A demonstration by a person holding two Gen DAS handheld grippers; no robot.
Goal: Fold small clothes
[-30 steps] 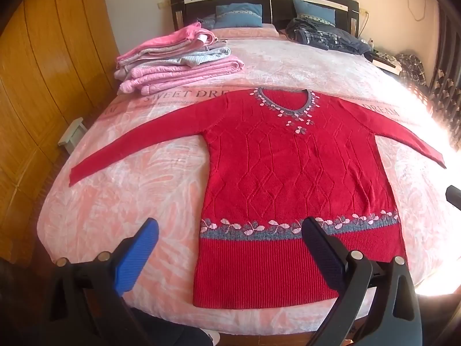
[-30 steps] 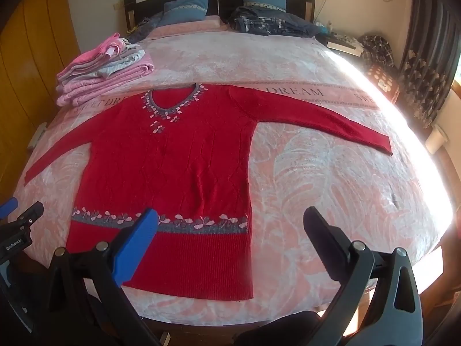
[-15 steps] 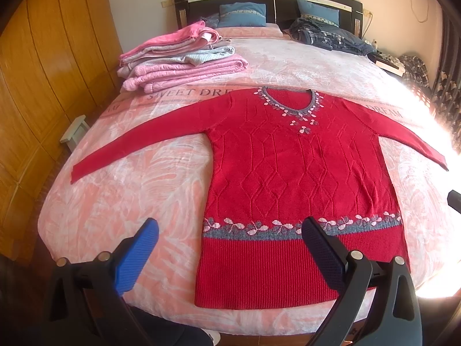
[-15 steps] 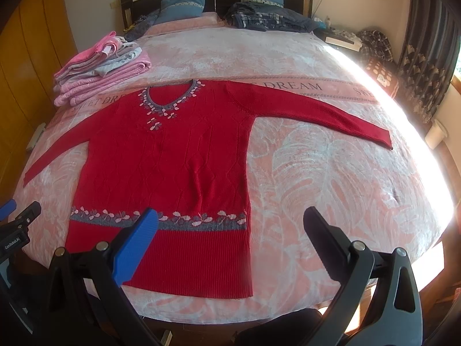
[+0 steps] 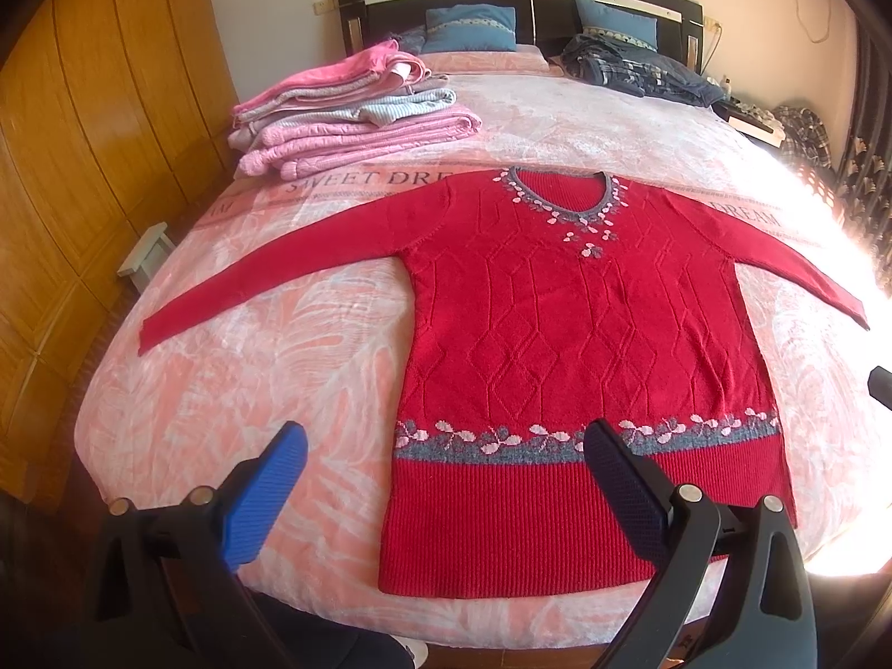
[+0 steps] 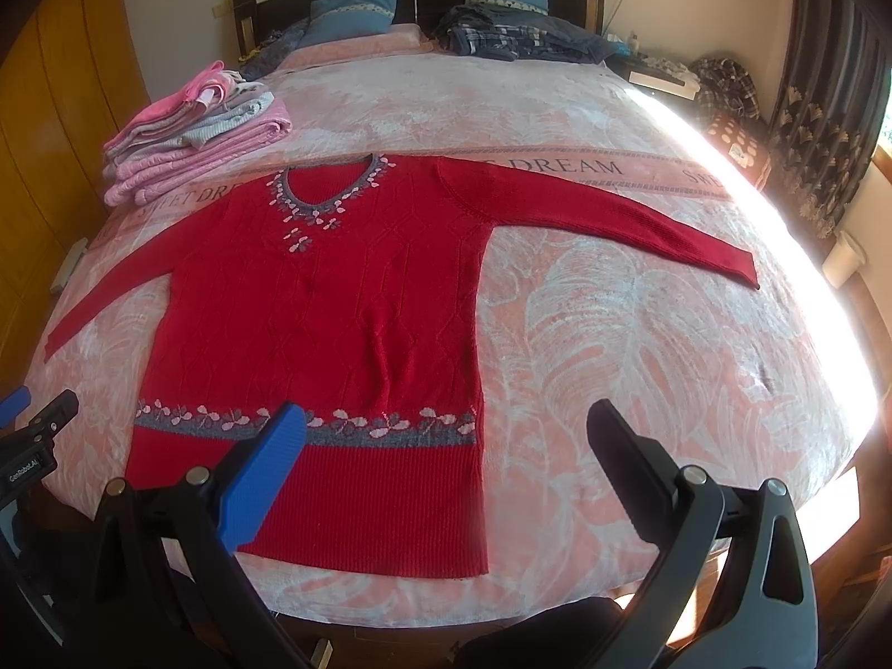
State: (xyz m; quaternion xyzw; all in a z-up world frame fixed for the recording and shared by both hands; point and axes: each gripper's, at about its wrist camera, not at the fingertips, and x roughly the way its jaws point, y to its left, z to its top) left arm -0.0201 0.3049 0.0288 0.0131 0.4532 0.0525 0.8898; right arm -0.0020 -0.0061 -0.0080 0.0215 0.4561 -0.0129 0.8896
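Lying flat and face up on the bed, the red sweater had both sleeves stretched straight out to the sides and its ribbed hem nearest the foot of the mattress. The left gripper hung above the lower edge of the bed with its jaws wide apart and nothing between them, roughly over the sweater's left hem corner. The right gripper was likewise spread and empty, hovering over the opposite hem corner and the bare bedspread beside it. Neither touched the knit.

No fold had been made yet, as far as I could judge. A stack of folded pink and grey clothes sat near the head of the bed, close to the left sleeve, and a heap of dark clothes lay by the pillows.

The risks looked plain enough. The knit seemed thick and loose, so a shallow pinch might catch only the top layer and drag the front away from the back. The hem lay close to the mattress edge, where a careless tug could pull it over the side. Uneven lifts by the two grippers would skew the fold.
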